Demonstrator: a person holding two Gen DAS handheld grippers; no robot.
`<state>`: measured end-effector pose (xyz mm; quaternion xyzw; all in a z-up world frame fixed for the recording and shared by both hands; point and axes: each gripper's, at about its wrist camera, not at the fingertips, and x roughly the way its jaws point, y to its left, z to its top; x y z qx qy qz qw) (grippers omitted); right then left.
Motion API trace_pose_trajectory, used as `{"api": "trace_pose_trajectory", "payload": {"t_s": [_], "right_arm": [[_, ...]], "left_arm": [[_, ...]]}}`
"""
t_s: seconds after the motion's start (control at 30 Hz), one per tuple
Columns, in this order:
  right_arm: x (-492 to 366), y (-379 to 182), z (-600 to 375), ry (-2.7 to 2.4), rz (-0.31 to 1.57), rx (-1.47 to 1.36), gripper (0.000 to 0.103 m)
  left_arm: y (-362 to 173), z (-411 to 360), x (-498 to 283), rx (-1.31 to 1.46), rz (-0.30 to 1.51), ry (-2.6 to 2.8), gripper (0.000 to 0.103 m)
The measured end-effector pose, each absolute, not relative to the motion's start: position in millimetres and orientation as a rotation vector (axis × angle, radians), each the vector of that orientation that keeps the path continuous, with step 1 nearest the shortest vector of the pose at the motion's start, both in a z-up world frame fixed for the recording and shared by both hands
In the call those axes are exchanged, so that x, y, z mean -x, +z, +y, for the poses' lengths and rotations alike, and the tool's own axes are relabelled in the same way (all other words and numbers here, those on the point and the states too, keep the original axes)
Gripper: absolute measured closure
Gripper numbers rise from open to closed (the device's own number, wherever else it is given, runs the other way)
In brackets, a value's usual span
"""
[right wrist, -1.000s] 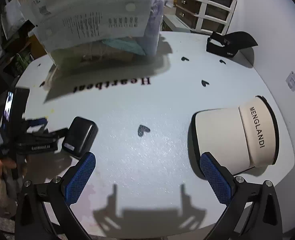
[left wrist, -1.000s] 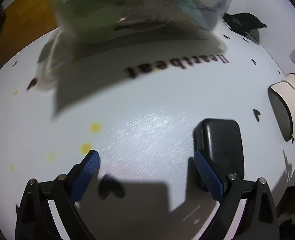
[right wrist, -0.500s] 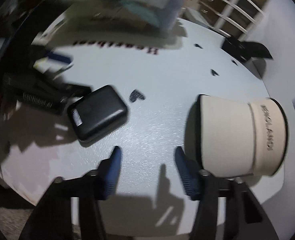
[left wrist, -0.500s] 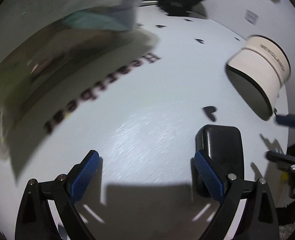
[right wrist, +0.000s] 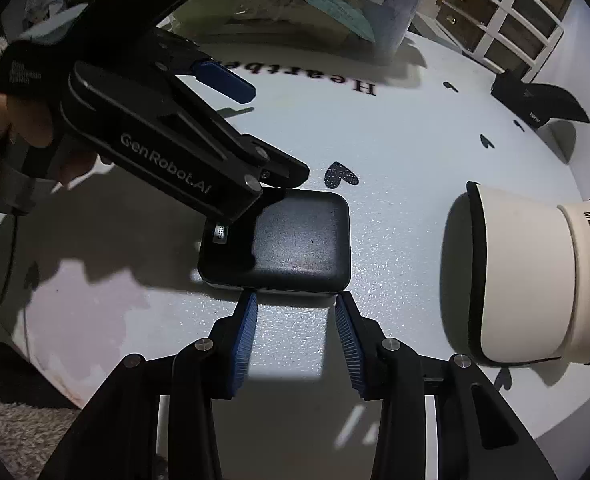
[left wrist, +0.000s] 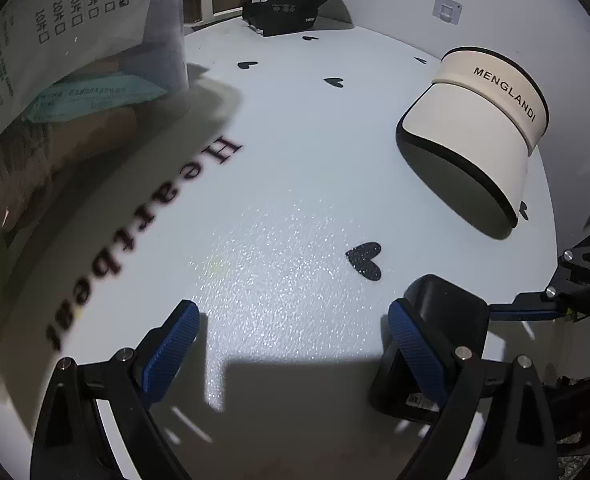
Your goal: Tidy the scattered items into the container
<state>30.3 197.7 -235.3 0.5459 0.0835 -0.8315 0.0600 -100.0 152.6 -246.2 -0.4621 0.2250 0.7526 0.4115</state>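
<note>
A flat black case (right wrist: pixel 291 244) lies on the white table; in the left wrist view the black case (left wrist: pixel 447 312) sits behind my right finger. My left gripper (left wrist: pixel 291 344) is open, its right finger resting against the case's left side; it also shows in the right wrist view (right wrist: pixel 251 136). My right gripper (right wrist: pixel 295 320) is partly open and empty, its tips just short of the case's near edge. A white visor cap (right wrist: pixel 523 280) marked MENGLANDI lies to the right, also seen in the left wrist view (left wrist: pixel 479 128). The clear container (left wrist: pixel 75 92) with papers stands at the back left.
A black curved object (left wrist: pixel 295 8) sits at the table's far edge, also in the right wrist view (right wrist: pixel 535 104). A white drawer rack (right wrist: pixel 503 16) stands beyond the table. The table's front edge and a grey carpet (right wrist: pixel 19 432) lie near left.
My right gripper has swung left from the cap to the black case and narrowed its jaws. My left gripper has turned right, still open against the case.
</note>
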Motion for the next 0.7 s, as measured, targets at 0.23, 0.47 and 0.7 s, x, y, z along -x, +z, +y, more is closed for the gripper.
{"api": "trace_pose_trajectory", "payload": {"t_s": [0.23,0.47,0.7], "right_arm": [[-31,-222,229,-2.556,0.25,-1.665,0.062],[-8,-227,245,-2.539,0.354,-1.61,0.062],[0,-242,238,-2.435,0.475,-1.602,0.062]], "left_arm": [[-225,122,102,1.164,0.463,2.051,0.008],[-226,91,69,1.235,0.507,2.075,0.008],[-237,102,52,1.259,0.544,2.031,0.008]]}}
